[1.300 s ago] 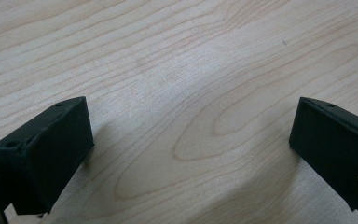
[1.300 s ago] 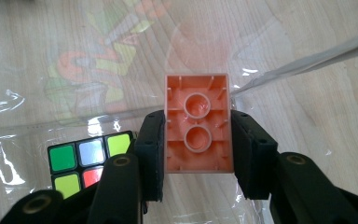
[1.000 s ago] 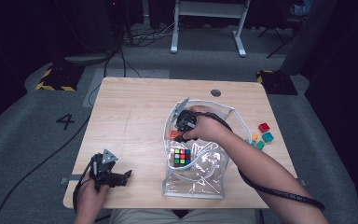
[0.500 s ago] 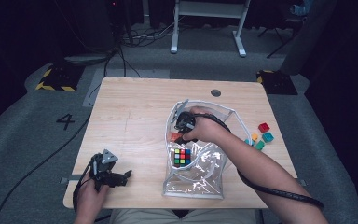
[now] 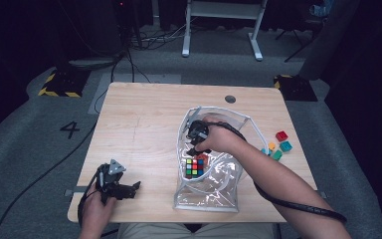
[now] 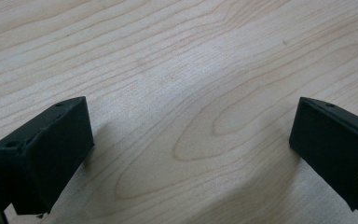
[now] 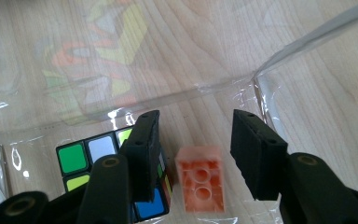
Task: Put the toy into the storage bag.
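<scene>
Small orange plastic building brick (image 7: 200,178) lies studs-hollow side up inside clear plastic zip pouch (image 5: 214,199), on light wooden table (image 5: 144,114). Right gripper (image 7: 193,144) reaches into pouch, jaws spread either side of brick, not touching it. Multicoloured puzzle cube (image 7: 98,161) just beside brick, partly behind one jaw. Loose red, orange, teal bricks (image 5: 278,144) near table's right edge. Left gripper (image 5: 129,188) rests at near-left corner, jaws wide apart. Painted "4" (image 5: 71,130) on grey floor.

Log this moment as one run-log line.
right tongs: open, inside clear zip bag, orange brick loose between jaws | puzzle cube: in bag | left tongs: open, idle on table
</scene>
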Demonstrator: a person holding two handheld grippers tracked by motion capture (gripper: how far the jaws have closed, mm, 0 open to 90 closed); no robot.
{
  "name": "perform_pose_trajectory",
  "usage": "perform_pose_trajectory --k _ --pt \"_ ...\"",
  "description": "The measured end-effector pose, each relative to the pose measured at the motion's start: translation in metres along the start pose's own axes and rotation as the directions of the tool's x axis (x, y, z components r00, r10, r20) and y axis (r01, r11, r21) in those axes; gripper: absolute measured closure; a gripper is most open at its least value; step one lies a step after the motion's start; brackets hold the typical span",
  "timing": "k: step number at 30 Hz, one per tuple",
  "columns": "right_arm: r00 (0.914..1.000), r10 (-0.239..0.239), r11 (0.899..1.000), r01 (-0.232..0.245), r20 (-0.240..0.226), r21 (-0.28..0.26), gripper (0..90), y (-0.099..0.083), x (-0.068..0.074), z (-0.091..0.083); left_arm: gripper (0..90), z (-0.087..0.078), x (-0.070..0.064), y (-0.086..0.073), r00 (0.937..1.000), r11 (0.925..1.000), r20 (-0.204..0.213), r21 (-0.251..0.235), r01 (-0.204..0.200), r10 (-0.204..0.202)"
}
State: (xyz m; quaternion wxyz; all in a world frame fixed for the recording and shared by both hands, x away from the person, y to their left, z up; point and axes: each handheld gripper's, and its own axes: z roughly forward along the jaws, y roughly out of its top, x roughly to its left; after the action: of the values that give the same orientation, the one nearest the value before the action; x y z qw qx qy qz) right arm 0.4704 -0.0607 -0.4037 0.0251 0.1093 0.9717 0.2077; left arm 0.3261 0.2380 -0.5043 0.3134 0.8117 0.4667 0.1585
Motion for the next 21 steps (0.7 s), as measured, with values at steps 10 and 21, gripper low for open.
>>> perform_pose_trajectory --k 10,21 --pt "0.9985 0.029 0.997 -0.025 0.047 -0.074 46.7 -0.002 0.005 -0.031 0.0 0.0 0.0 0.0 1.0 1.0 0.0 0.003 -0.003 0.003" --pt "0.9818 0.143 0.972 -0.116 0.124 -0.202 31.6 -0.022 0.006 -0.093 0.0 0.0 0.001 0.001 0.9999 0.9999 0.005 0.005 -0.01 0.01"
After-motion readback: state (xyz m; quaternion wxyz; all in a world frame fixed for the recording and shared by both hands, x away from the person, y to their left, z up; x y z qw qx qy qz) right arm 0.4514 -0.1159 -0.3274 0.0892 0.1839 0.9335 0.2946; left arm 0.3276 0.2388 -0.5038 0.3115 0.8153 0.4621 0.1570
